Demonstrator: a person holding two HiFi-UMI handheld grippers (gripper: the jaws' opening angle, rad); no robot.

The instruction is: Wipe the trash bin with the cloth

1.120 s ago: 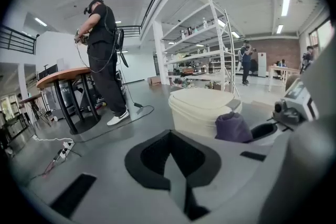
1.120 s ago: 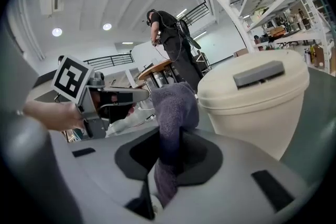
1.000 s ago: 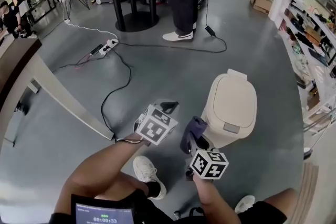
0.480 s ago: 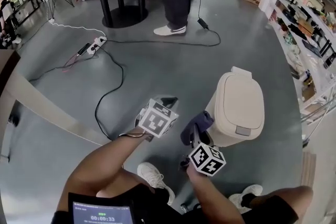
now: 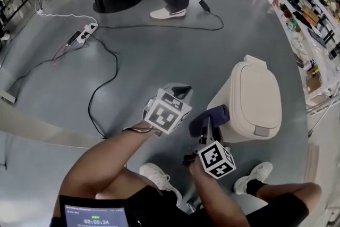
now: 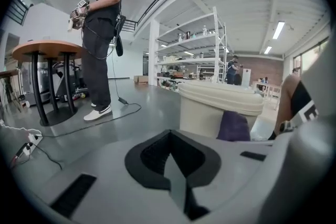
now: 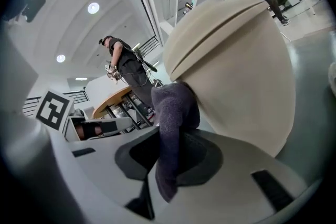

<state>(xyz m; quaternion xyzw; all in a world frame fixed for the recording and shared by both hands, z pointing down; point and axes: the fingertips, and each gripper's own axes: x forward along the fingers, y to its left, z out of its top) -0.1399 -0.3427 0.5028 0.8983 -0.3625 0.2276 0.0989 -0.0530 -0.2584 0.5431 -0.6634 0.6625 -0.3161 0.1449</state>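
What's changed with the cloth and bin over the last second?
The right gripper has pushed the cloth slightly forward, against the trash bin under its lid. It stays shut on the cloth; the left gripper stays shut and empty.

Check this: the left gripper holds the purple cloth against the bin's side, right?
No, the right gripper holds the cloth against the bin's side; the right gripper view shows it clamped in those jaws. The left gripper is shut on nothing.

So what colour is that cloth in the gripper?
Dark greyish purple: the cloth shows best in the right gripper view.
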